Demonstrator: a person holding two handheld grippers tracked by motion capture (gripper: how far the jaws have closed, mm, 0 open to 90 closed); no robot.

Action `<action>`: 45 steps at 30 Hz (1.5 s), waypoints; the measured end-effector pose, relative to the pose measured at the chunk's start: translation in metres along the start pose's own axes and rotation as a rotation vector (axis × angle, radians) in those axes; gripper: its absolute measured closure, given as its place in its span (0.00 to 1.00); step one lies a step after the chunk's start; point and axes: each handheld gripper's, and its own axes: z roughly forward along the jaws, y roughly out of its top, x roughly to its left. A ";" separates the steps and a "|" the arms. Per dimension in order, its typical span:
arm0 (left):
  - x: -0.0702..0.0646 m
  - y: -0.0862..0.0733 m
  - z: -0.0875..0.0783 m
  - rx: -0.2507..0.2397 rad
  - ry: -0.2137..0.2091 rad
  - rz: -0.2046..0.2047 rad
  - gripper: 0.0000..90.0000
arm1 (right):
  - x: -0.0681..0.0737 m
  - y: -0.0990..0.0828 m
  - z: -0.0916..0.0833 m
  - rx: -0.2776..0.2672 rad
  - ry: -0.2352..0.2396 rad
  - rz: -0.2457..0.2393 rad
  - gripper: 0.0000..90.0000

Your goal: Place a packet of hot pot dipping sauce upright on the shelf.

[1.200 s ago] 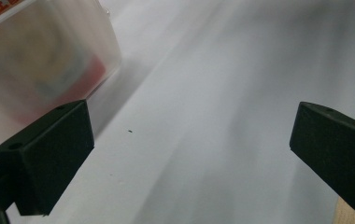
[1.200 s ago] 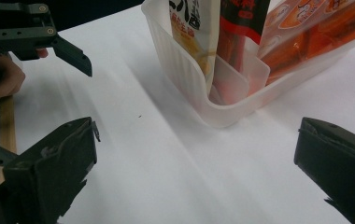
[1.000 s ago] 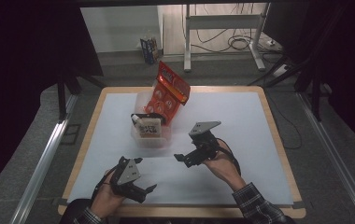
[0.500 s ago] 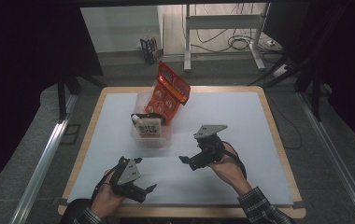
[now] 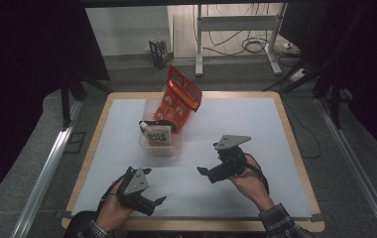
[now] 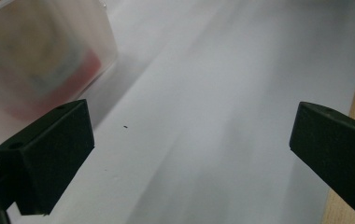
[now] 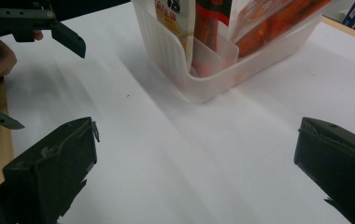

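A translucent plastic bin (image 5: 162, 148) stands on the white table sheet, left of the middle. It holds upright snack packets: a white one (image 5: 156, 136) at the front and orange ones (image 5: 180, 101) leaning out at the back. The same bin (image 7: 203, 84) and its packets rise ahead in the right gripper view. My left gripper (image 5: 152, 201) rests near the front edge, open and empty. To the right of the bin my right gripper (image 5: 205, 172) is open and empty, jaws pointing left. The bin (image 6: 35, 60) appears blurred at the top left of the left gripper view.
The wooden table edge (image 5: 295, 148) frames the white sheet (image 5: 236, 119). Beyond the table are a metal stand (image 5: 236, 34), cables on the floor and a small box (image 5: 157, 49). A metal rail (image 5: 52, 163) runs along the left side.
My right gripper has drawn back toward the front and slightly right, away from the bin. The left gripper has stayed put.
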 end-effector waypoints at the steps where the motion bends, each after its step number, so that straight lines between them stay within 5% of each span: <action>1: 0.000 0.000 0.000 0.002 -0.002 -0.001 0.00 | 0.000 -0.001 -0.001 0.000 0.000 0.002 0.00; 17: 0.002 0.001 0.000 0.023 -0.021 -0.039 0.00 | -0.004 -0.021 -0.009 0.000 -0.036 0.025 0.00; 45: 0.001 0.000 0.002 0.035 -0.005 -0.022 0.00 | -0.007 -0.051 -0.031 0.016 -0.104 0.050 0.00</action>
